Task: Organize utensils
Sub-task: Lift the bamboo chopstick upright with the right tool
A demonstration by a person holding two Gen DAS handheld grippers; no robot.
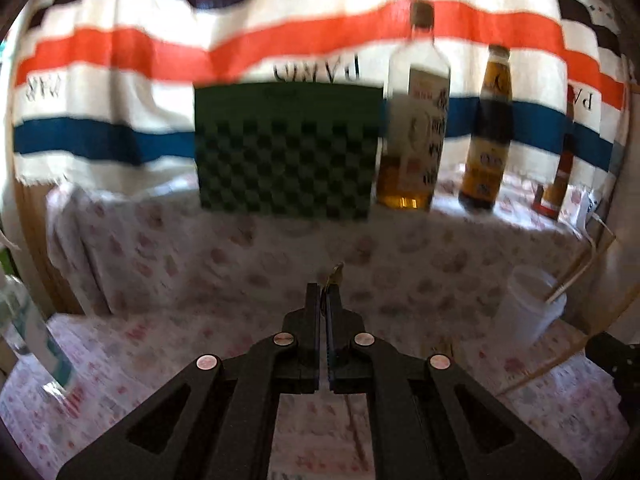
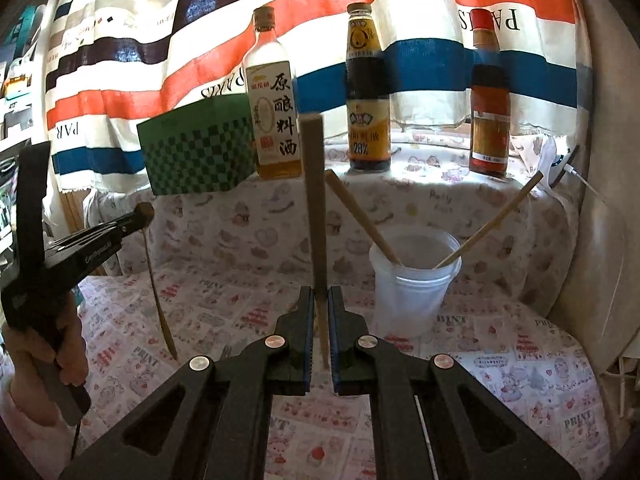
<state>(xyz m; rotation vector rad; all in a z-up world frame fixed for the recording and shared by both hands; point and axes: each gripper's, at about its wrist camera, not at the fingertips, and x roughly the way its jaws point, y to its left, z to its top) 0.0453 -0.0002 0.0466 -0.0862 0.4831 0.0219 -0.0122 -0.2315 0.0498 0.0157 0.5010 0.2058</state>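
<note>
Each hand-held gripper [image 2: 319, 332] was built of matte black linkage arms fastened with round coppery screws, its fingers [image 2: 306, 336] lined with blue ridged pads.

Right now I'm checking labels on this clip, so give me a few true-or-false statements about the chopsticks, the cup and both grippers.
1. The right gripper is shut on an upright chopstick. True.
2. The white cup holds no utensils. False: two chopsticks lean in it.
3. The left gripper is open with nothing in it. False: it is shut on a thin chopstick hanging downward.
4. The cup lies tipped on its side. False: it stands upright on the printed tablecloth.
5. Three bottles stand behind the cup. True.
</note>
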